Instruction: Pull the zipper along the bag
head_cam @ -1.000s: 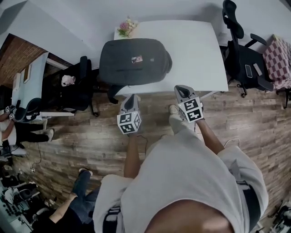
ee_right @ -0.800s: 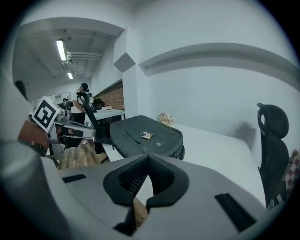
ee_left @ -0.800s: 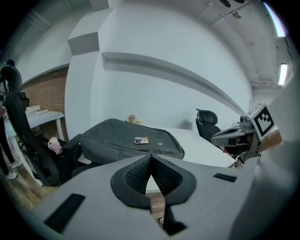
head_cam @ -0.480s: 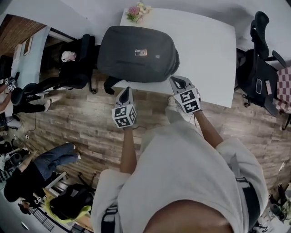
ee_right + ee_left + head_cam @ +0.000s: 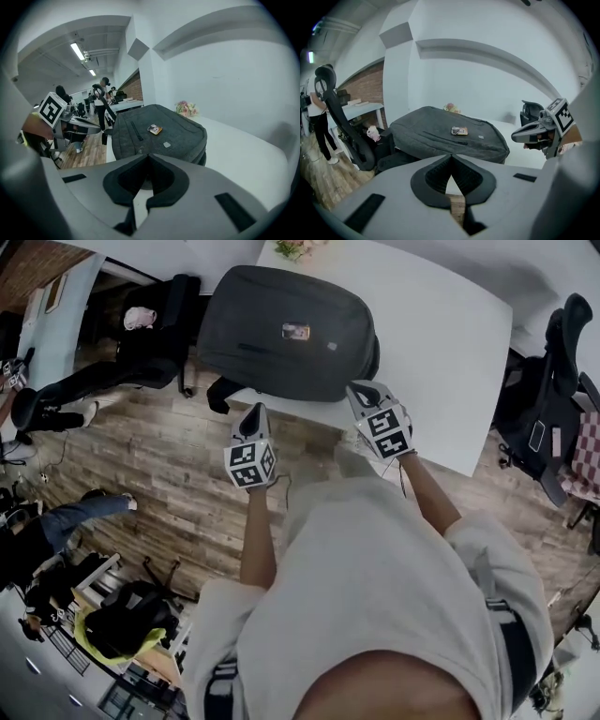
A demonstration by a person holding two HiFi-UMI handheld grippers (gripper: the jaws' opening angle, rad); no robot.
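A dark grey backpack [image 5: 286, 332] lies flat on the white table [image 5: 441, 343], with a small picture patch [image 5: 296, 331] on its top. It also shows in the left gripper view as the backpack [image 5: 450, 136] and in the right gripper view as the backpack [image 5: 157, 131]. My left gripper [image 5: 252, 413] is shut and empty, just short of the bag's near edge, over the floor. My right gripper [image 5: 362, 390] is shut and empty, its tip at the bag's near right corner. A zipper line [image 5: 136, 131] runs across the bag's front panel.
A small flower bunch [image 5: 300, 247] stands at the table's far edge. Black office chairs stand left of the table [image 5: 150, 329] and at the right [image 5: 553, 418]. People are at the far left [image 5: 47, 531]. Wooden floor [image 5: 187, 474] lies below the table's near edge.
Both grippers have moved forward toward the bag's near edge. The head view has shifted, so the table and bag now sit higher in the frame.
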